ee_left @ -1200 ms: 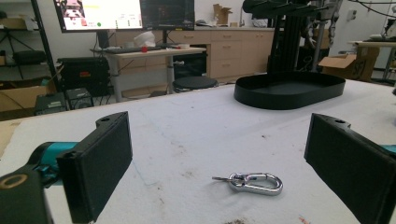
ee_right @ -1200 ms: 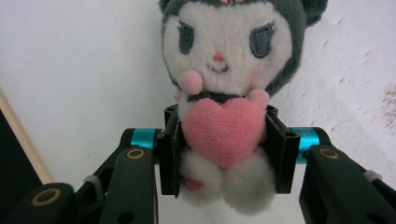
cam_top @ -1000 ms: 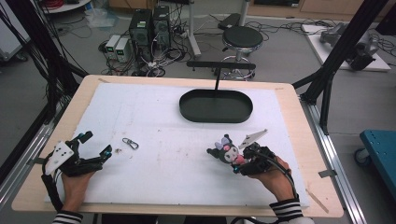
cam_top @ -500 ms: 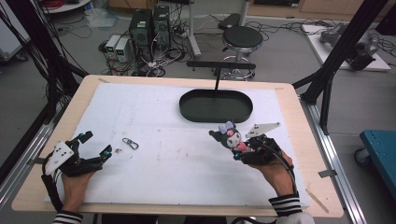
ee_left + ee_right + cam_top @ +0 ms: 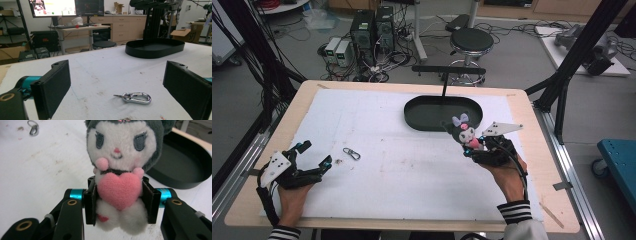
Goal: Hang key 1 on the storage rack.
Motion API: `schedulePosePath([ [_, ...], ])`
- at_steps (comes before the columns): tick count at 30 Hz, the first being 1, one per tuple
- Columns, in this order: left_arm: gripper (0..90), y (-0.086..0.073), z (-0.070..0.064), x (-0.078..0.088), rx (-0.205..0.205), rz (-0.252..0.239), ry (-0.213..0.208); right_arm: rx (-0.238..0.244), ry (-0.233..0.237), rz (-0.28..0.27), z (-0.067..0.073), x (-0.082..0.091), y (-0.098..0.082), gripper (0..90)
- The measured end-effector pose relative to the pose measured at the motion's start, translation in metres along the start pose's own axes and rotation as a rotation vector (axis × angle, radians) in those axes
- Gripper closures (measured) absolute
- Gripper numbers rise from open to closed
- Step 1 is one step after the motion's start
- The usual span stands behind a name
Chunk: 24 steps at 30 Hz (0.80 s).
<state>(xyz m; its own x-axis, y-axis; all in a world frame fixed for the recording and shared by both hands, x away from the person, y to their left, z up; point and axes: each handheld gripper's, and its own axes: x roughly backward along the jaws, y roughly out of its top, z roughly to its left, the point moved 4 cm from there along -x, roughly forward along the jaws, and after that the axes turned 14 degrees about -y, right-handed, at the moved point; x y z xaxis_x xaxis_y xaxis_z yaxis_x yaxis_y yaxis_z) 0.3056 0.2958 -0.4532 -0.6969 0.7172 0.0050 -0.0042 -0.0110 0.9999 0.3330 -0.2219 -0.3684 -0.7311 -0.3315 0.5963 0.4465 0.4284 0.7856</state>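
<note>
A small plush toy point(image 5: 120, 167) with a dark hood, white face and pink heart is clamped at its body between the pads of my right gripper point(image 5: 119, 202). In the high view the plush toy point(image 5: 464, 132) is held above the white mat, just in front of the black oval tray point(image 5: 422, 119), with my right gripper point(image 5: 476, 149) under it. My left gripper point(image 5: 314, 156) rests at the table's near left, jaws wide apart and empty. A silver carabiner clip point(image 5: 135, 97) lies on the mat between and ahead of its jaws, also the clip point(image 5: 351, 153) in the high view.
The black oval tray point(image 5: 155, 48) is empty and has a post with a crossbar point(image 5: 448, 70) rising behind it. A white mat point(image 5: 377, 130) covers most of the wooden table. The table's right edge point(image 5: 544, 150) is close to my right hand.
My right gripper has lifted the plush toy and carried it away from me toward the black tray. The left gripper and the clip have stayed put.
</note>
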Motion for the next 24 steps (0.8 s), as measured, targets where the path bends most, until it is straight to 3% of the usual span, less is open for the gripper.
schedulePosePath([
  [14, 8.0, 0.000, 0.000, 0.000, 0.006, -0.005, -0.001, -0.090, -0.068, -0.079, -0.015, -0.004, 0.033, 55.9],
  [24, 8.1, 0.000, 0.000, 0.000, 0.006, -0.004, -0.001, -0.138, -0.100, -0.093, -0.029, -0.011, 0.049, 55.9],
])
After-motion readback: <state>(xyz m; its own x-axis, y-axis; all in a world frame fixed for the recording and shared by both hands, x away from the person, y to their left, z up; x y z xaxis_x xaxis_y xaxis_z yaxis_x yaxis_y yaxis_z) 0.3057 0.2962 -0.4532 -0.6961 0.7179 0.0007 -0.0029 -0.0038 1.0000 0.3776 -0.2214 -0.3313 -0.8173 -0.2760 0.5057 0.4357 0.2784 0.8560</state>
